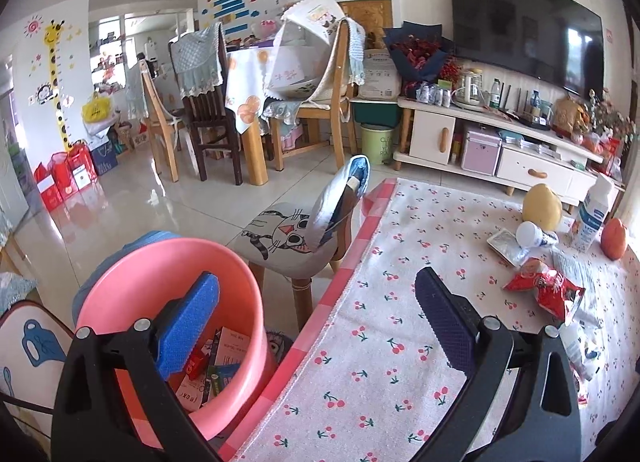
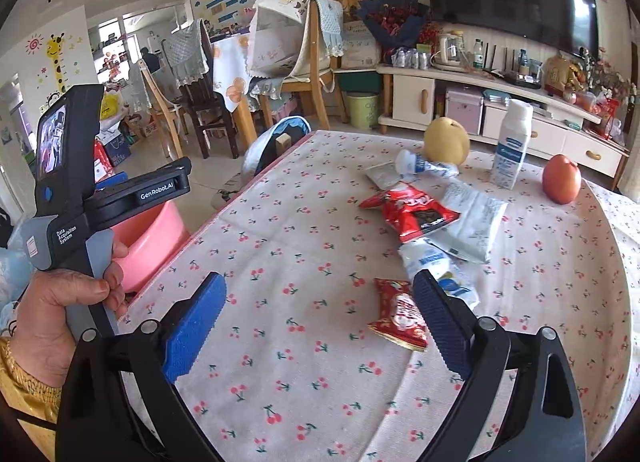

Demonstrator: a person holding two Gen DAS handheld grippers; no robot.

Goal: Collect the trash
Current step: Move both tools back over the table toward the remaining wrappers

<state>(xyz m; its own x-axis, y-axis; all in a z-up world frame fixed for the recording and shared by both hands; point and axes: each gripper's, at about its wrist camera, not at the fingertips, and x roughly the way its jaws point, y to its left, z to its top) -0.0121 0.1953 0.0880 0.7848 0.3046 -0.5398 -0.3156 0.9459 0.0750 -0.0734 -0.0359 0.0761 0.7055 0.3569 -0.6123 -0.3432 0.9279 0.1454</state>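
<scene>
Pink bucket [image 1: 168, 286] beside the tabletop [image 2: 304, 262] edge, upright, holding flattened cartons and papers [image 1: 216, 370]. On the cherry-print tabletop, a loose cluster of trash: small red snack packet [image 2: 398, 314] nearest, crumpled; crushed white-and-blue bottle [image 2: 436, 266] just beyond, lying flat; larger red snack bag [image 2: 408, 212] further in, partly overlapping a white pouch [image 2: 472, 218] on its right. Behind these, a silvery wrapper [image 2: 382, 174] touching a second toppled white bottle [image 2: 424, 164]. All of it well apart from the bucket.

Black left gripper [image 1: 316, 318], blue pads [image 1: 188, 326], yellow sleeve [image 2: 24, 378]
</scene>
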